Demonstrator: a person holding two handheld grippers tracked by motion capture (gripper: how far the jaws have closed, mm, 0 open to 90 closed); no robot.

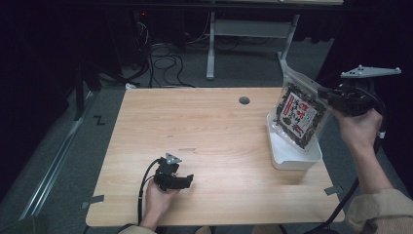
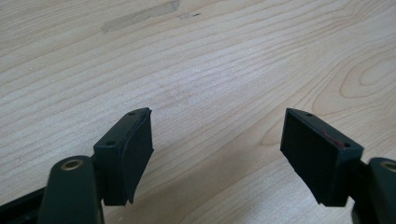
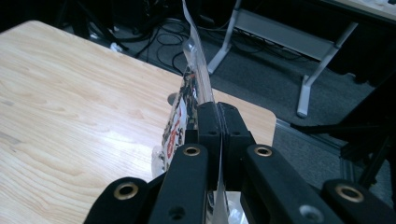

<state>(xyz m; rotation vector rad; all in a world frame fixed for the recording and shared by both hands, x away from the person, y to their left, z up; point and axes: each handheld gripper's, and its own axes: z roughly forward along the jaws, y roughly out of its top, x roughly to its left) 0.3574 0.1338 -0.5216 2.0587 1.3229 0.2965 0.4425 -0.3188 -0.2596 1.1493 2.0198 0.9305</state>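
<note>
My right gripper [image 1: 325, 96] pinches the top edge of the clear plastic snack bag with the red-and-white label [image 1: 298, 115], hanging tilted over the white rectangular plastic tray [image 1: 293, 157] at the wooden table's [image 1: 204, 126] right side; I'd lower it slowly, keeping the pinch firm so the bag settles inside the rim; my left gripper [image 1: 182, 181] rests on the tabletop, jaws spread and holding nothing.

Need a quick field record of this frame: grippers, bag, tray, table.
left gripper: open, low over table, holding nothing
right gripper: shut on snack bag's upper edge
snack bag: clear, dark contents, red-white label, tilted, lower end in tray
tray: white, at right table edge
table: light wood, round hole near back
</note>
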